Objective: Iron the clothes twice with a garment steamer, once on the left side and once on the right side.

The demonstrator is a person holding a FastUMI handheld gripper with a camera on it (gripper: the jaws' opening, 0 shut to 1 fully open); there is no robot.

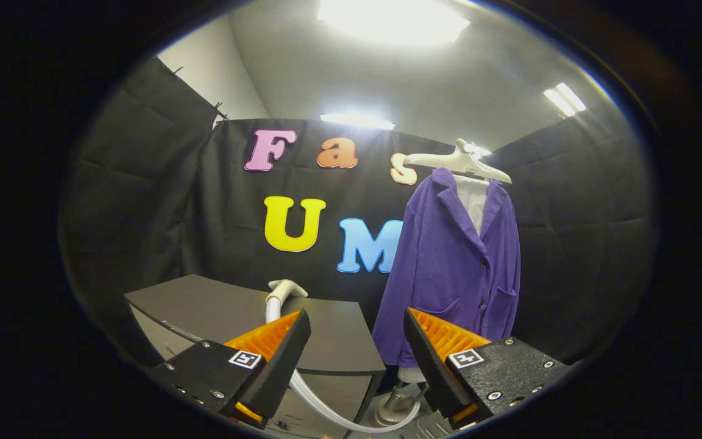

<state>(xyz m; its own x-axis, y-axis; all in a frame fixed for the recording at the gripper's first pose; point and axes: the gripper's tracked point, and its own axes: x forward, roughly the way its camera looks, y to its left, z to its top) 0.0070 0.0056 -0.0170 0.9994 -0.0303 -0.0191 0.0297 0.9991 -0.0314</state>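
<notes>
Presently listed, item one: the purple corduroy jacket [454, 268], buttoned over a white inner layer, hanging on a pale plastic hanger [457, 161] right of centre in the frame, beyond your right finger. It hangs free and upright.

Item two: the white garment steamer head [286, 289], resting near the back edge of the dark grey table [205, 305], just left of centre, beyond your left finger's tip. Its pale ribbed hose [326, 408] curves down off the table and loops low between your fingers toward a whitish base [395, 410] near the foot of the jacket stand.

Item three: your gripper [357, 332], fingers spread wide with nothing between them, low in the frame.

Step in hand, by my reading: fetching the steamer; no ironing pass looks begun. To do it well, steer left and forward so the handle sits squarely between both fingers, then close firmly around its neck. Mind the hose: leave slack so it neither drags on the table edge nor tugs the base. Carry the head upright toward the jacket's left panel first.
</notes>
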